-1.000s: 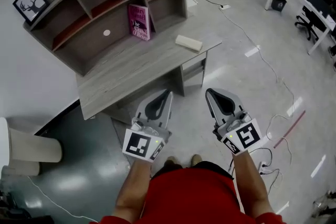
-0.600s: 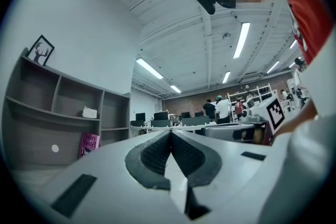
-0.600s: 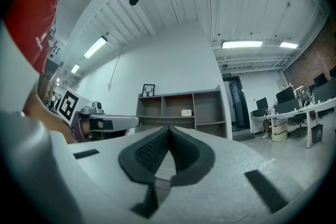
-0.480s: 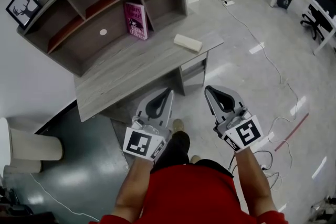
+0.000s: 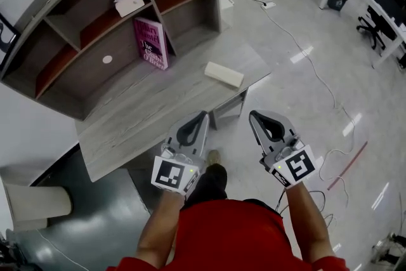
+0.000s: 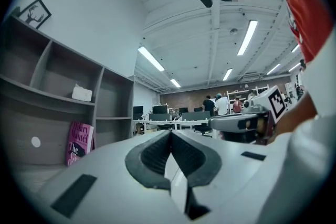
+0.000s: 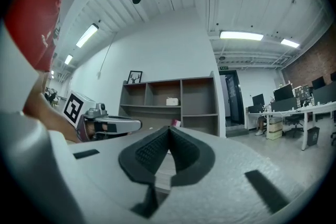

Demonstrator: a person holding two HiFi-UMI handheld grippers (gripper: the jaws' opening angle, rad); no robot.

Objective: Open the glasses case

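The cream glasses case (image 5: 224, 74) lies shut near the right end of the grey desk (image 5: 136, 117). My left gripper (image 5: 204, 115) hangs just off the desk's near edge, below and left of the case, jaws shut and empty. My right gripper (image 5: 252, 115) is beside it, over the floor past the desk's right corner, also shut with nothing in it. In the left gripper view my left gripper (image 6: 170, 134) has its tips pressed together, and the right gripper (image 6: 241, 122) shows at its right. In the right gripper view my right gripper (image 7: 168, 129) is closed too.
A shelf unit (image 5: 95, 22) stands at the desk's back, holding a pink book (image 5: 151, 42) and a white box (image 5: 129, 2). A cable (image 5: 304, 60) runs over the floor to the right. Office desks and chairs (image 5: 374, 16) fill the far right. A cylinder (image 5: 35, 203) stands at lower left.
The desk and shelf have drawn nearer and shifted down-left in the head view as I stepped forward. Both grippers have come close to the desk's near edge, still shut.
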